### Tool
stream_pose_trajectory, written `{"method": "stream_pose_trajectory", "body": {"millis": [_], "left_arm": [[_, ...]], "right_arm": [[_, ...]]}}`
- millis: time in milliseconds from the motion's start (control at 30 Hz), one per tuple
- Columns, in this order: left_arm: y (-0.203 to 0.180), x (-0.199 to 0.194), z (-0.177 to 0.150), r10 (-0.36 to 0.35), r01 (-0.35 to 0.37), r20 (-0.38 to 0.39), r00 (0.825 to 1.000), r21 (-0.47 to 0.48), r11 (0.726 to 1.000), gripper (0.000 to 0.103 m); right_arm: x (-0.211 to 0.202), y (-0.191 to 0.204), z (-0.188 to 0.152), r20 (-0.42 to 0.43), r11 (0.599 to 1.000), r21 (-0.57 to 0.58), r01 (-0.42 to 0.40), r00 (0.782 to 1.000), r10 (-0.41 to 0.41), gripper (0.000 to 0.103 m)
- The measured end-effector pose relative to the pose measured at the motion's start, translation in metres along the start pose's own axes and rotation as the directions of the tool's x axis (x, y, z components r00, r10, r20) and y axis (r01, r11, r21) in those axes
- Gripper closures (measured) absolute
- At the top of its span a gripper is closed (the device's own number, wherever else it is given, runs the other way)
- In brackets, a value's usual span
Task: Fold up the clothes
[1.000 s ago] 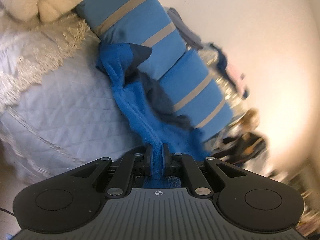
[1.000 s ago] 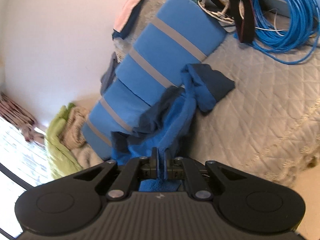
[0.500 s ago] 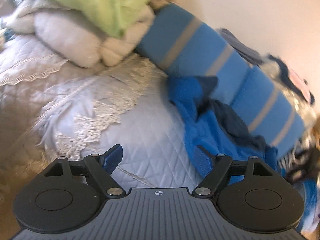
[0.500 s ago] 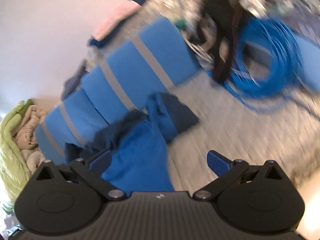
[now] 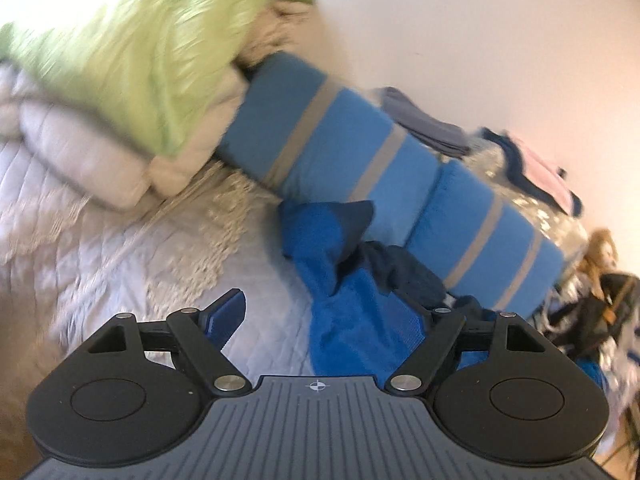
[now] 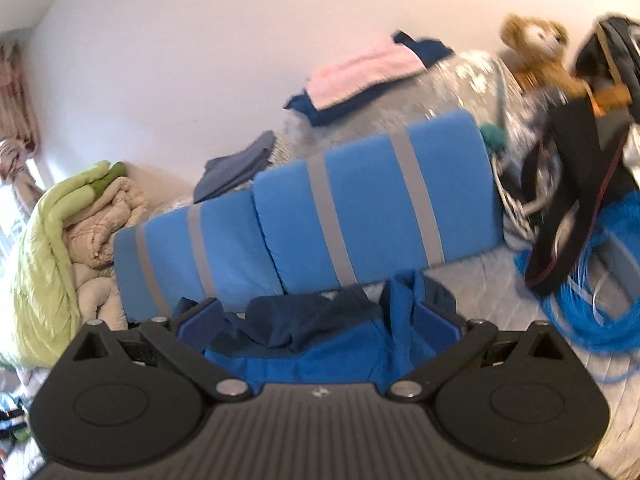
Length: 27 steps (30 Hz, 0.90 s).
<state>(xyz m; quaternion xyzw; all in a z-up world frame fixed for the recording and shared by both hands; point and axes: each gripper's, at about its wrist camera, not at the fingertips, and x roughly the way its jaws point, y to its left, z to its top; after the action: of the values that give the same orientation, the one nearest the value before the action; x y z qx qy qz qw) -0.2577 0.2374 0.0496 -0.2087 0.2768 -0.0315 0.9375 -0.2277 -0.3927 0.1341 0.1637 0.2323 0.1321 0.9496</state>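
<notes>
- The bed (image 5: 120, 264) carries your blue garment (image 5: 352, 320), which lies crumpled against the striped cushion (image 5: 360, 172).
- Spread the garment flat on the quilt, clear of the cushion, before creasing.
- Both left tongs (image 5: 332, 312) and right tongs (image 6: 316, 320) gape wide, holding nothing; pinch opposite corners.

The right gripper (image 6: 316, 320) is spread wide over a crumpled blue garment (image 6: 320, 356) on the bed (image 6: 520, 320), its fingers (image 6: 200, 316) clear of the cloth. Behind lies a blue striped cushion (image 6: 360, 220); a blue cable coil (image 6: 600, 312) lies to the right.
</notes>
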Motion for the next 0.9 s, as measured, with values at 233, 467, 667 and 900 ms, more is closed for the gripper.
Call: {"method": "stream_pose_trajectory", "body": {"millis": [233,467,667,900], "left_arm": [[-0.031,-0.030,0.058,-0.118,0.122,-0.047,0.992,0.068,0.990,0.025],[-0.059,-0.027,0.114,-0.221,0.225,-0.170,0.960,0.003,0.974,0.024],[-0.099,-0.022,0.151,-0.276,0.284,-0.156,0.948,0.035,0.958,0.024],[-0.152,0.002,0.165,-0.260,0.266,-0.059,0.964,0.151,0.952,0.019]], "right_arm": [[-0.044,-0.011,0.066,0.044,0.996,-0.071,0.059,0.997,-0.056,0.001],[-0.065,-0.047,0.127,0.088,0.996,0.042,0.079,0.993,-0.083,0.001],[-0.076,-0.076,0.177,0.126,0.986,0.137,0.098,0.985,-0.116,0.001],[-0.061,-0.076,0.200,0.181,0.989,0.082,0.127,0.973,-0.140,0.001]]}}
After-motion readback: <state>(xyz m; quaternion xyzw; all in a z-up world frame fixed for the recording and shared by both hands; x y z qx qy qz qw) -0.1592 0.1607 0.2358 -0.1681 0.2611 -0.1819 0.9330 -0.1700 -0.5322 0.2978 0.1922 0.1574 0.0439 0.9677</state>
